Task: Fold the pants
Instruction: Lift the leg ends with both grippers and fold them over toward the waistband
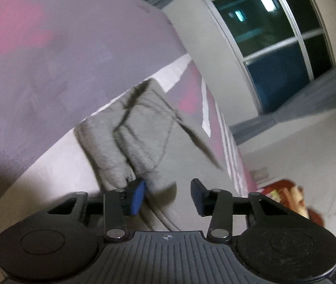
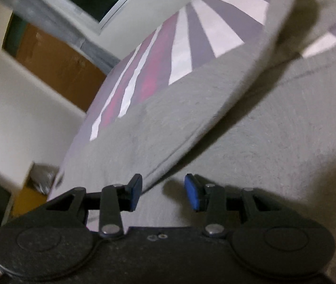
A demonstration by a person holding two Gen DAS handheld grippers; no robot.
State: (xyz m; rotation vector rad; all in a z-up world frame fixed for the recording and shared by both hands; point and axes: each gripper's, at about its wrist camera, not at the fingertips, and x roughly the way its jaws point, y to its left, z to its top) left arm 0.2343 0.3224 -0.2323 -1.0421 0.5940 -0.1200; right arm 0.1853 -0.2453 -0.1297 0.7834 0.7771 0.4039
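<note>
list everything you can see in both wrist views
pants: one, grey, spread over the bedcover, one layer folded over
bedcover: one, purple, white and pink stripes, under the pants
window: one, dark glass, white frame, on the wall
cardboard: brown, by the wall beside the bed
red item: one, blurred, at right of left view
left gripper: open, blue pads, at the pants' edge
right gripper: open, blue pads, over the pants

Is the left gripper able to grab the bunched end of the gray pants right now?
Probably yes. The left gripper is open, and the bunched pants lie right at its fingertips on the bedspread, with nothing between them.
</note>
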